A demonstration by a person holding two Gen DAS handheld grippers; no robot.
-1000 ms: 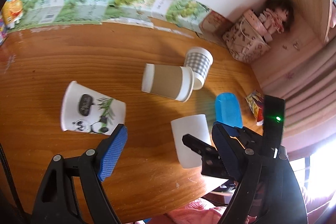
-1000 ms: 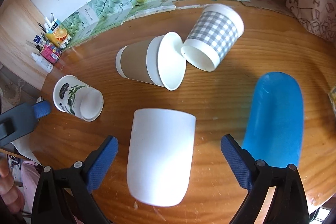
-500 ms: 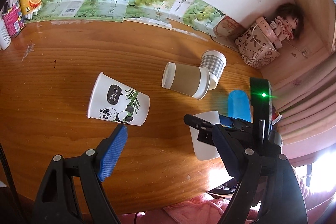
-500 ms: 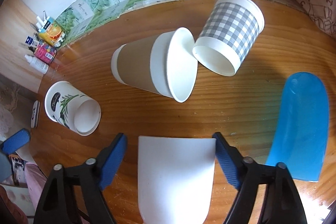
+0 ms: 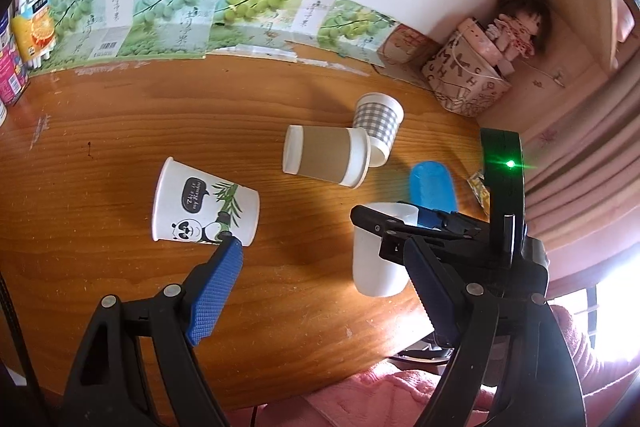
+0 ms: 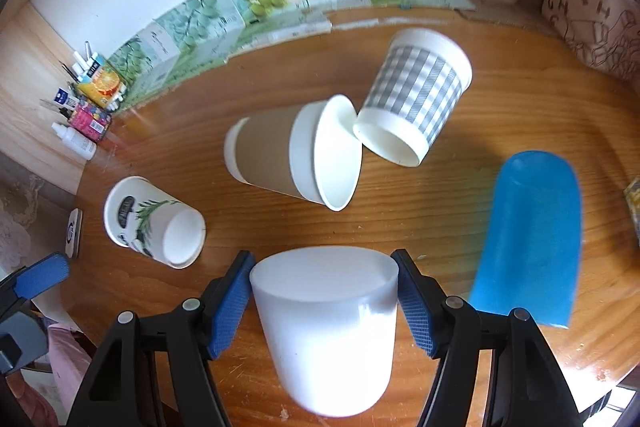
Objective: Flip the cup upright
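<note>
I am holding my left gripper (image 5: 324, 291) spread wide above the table (image 5: 120, 131), its fingers gripping nothing, with bare wood lying open left of the panda cup (image 5: 204, 205). That cup is lying on its side. Right of it, the brown cup (image 6: 288, 155) and checked cup (image 6: 416, 103) are touching rim to rim. My right gripper (image 6: 324, 301) is pinching the white cup (image 6: 328, 331) near the table's front edge; its base is hiding below. The blue cup (image 6: 532, 239) is lying farthest right, blurred.
</note>
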